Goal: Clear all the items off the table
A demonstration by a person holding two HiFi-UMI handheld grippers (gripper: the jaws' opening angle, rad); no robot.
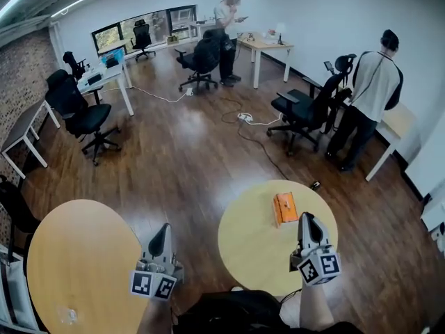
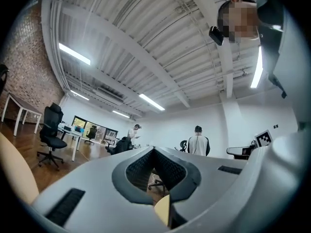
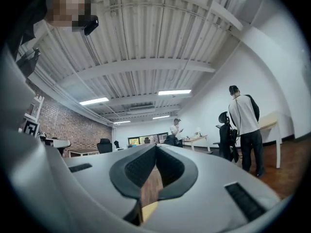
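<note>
room: open office, dark wooden floor [image 1: 181,158], white walls, a brick wall on the left, strip lights under a ribbed ceiling [image 2: 146,47]
right round tabletop [image 1: 250,249]: pale wood, straight ahead of the person and under the right gripper in the head view
orange packet [image 1: 285,207]: the only thing seen on that tabletop; it lies flat near the far edge, just left of the right gripper's tip in the head view; I cannot tell whether they touch
left round tabletop [image 1: 76,270]: pale wood at the lower left; one small pale thing [image 1: 69,316] sits near its near edge, too small to tell what it is
left gripper [image 1: 164,227]: held over the floor in the gap between the two tabletops, pointing away from the person
left fingers [image 2: 141,166]: clenched tip to tip, with nothing between them
right gripper [image 1: 306,218]: held over the right side of the right round tabletop, pointing away from the person
right fingers [image 3: 138,166]: clenched together and empty
people: one person [image 1: 229,33] stands at the far desks, another [image 1: 372,96] stands at a desk [image 1: 396,124] on the right, back turned
chairs: black office chairs [image 1: 302,110] stand about the room
cable [image 1: 254,134]: runs across the floor from a white power strip [image 1: 245,117]
</note>
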